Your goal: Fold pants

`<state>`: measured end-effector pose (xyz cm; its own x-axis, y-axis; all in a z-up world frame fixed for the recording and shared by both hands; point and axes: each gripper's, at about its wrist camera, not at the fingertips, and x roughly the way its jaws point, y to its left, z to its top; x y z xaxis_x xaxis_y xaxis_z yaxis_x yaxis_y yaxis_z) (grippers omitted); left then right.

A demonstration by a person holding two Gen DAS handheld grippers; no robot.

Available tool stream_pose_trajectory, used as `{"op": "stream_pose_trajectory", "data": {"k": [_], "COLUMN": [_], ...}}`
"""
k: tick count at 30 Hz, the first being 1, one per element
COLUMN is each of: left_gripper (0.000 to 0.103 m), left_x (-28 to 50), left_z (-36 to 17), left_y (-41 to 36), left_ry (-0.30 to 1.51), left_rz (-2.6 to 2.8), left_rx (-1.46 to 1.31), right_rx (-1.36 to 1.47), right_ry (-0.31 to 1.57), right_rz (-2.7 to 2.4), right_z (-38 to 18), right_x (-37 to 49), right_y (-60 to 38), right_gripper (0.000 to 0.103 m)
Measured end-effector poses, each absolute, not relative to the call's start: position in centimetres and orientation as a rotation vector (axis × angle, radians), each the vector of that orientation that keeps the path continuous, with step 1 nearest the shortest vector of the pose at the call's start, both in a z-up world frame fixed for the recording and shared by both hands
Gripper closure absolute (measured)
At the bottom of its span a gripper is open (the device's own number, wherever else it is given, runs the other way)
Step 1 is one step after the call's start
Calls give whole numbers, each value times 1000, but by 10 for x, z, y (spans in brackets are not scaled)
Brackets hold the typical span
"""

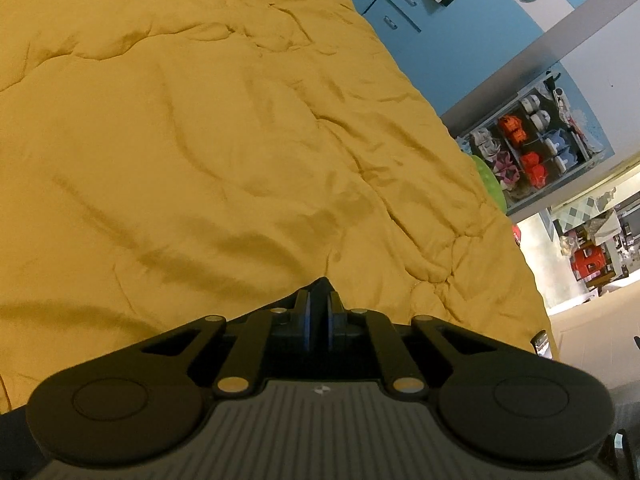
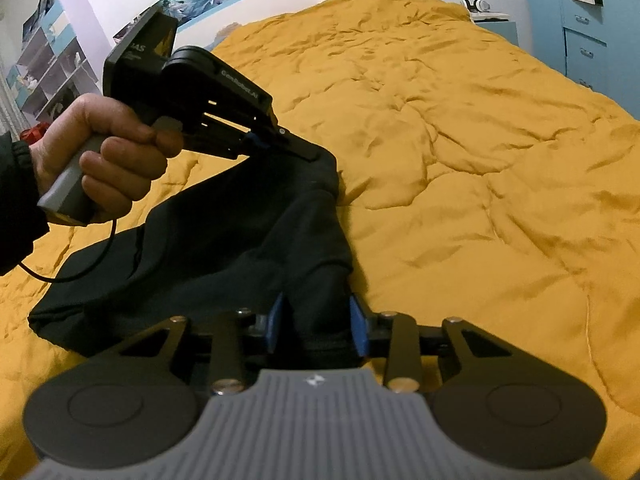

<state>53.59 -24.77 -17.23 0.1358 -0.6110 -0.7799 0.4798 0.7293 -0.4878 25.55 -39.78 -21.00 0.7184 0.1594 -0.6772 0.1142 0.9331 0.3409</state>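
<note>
With both grippers, left (image 2: 308,154) and right (image 2: 318,322), clamped on the black pants (image 2: 224,240), the fold is mid-carry; next, lay the lifted edge flat on the yellow bedcover (image 2: 460,160).

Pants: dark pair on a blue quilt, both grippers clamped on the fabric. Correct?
Not quite. The quilt is mustard yellow, not blue, as the right wrist view shows. The rest stands: the pants are dark, and the left gripper and right gripper both clamp the fabric.

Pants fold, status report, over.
Left gripper shut on pants. Right gripper shut on pants too. Pants lifted over yellow duvet. Nothing in the way.
</note>
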Motion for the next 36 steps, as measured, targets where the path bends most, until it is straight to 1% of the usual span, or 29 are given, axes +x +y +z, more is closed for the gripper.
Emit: {"op": "stream_pose_trajectory", "data": {"k": [1, 3, 5, 10, 18, 22, 26, 28, 30, 31, 32, 33, 36], "left_gripper": [96, 97, 97, 98, 98, 103, 103, 99, 95, 93, 87, 84, 78], "left_x": [536, 535, 535, 539, 540, 543, 548, 545, 535, 527, 519, 511, 479], "left_z": [-172, -171, -173, -177, -182, -180, -172, -161, -146, -138, -132, -127, -121], "left_y": [-248, -248, -249, -247, -241, -234, -216, -194, -166, -149, -134, -117, -61], "left_ry": [1196, 1193, 1194, 1192, 1172, 1131, 1093, 1057, 1005, 980, 960, 944, 911], "left_rz": [-791, -779, -765, -713, -625, -534, -487, -482, -486, -485, -482, -471, -417], "left_rx": [-128, -126, -126, -171, -235, -282, -346, -419, -488, -504, -508, -507, -486], "right_rx": [380, 389, 386, 416, 426, 430, 418, 421, 426, 427, 428, 425, 370], "right_ry": [773, 771, 769, 755, 784, 800, 810, 781, 755, 742, 733, 722, 696], "right_rz": [23, 21, 24, 25, 14, 18, 21, 17, 16, 8, 1, -6, -22], "right_z": [-210, -210, -209, -206, -206, -207, -208, -204, -200, -197, -194, -191, -178], "right_x": [255, 255, 253, 246, 235, 231, 227, 222, 217, 213, 211, 208, 206], "right_y": [-398, -397, -395, -400, -398, -400, -398, -399, -401, -402, -403, -404, -399], "right_gripper": [73, 81, 85, 93, 96, 96, 96, 91, 84, 82, 82, 82, 82]}}
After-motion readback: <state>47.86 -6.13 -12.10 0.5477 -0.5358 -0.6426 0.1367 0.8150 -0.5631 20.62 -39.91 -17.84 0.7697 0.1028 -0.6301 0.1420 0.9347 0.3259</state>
